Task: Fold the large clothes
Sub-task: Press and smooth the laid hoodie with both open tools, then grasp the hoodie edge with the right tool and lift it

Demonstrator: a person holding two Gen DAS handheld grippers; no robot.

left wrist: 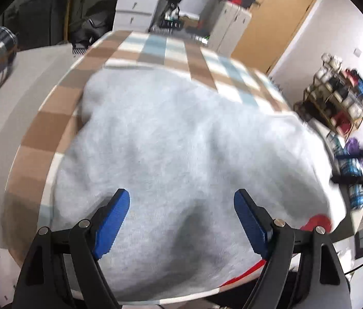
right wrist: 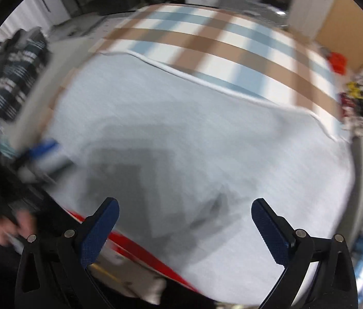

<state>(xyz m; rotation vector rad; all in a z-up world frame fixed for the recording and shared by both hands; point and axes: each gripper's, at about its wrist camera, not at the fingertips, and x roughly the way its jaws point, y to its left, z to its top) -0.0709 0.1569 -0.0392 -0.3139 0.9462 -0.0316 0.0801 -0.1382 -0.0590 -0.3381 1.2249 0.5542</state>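
Right now you are holding your left gripper (left wrist: 181,216) over a big grey sweater (left wrist: 176,154). Its blue jaws are standing wide apart and are gripping nothing. Your right gripper (right wrist: 185,224) is hanging over the same sweater, and its jaws are wide apart and empty too. The sweater is lying spread out on a checked blanket (left wrist: 155,49) in brown, blue and white squares. A red edge (right wrist: 140,249) is peeking out under the sweater's near side. The right view is looking blurry.
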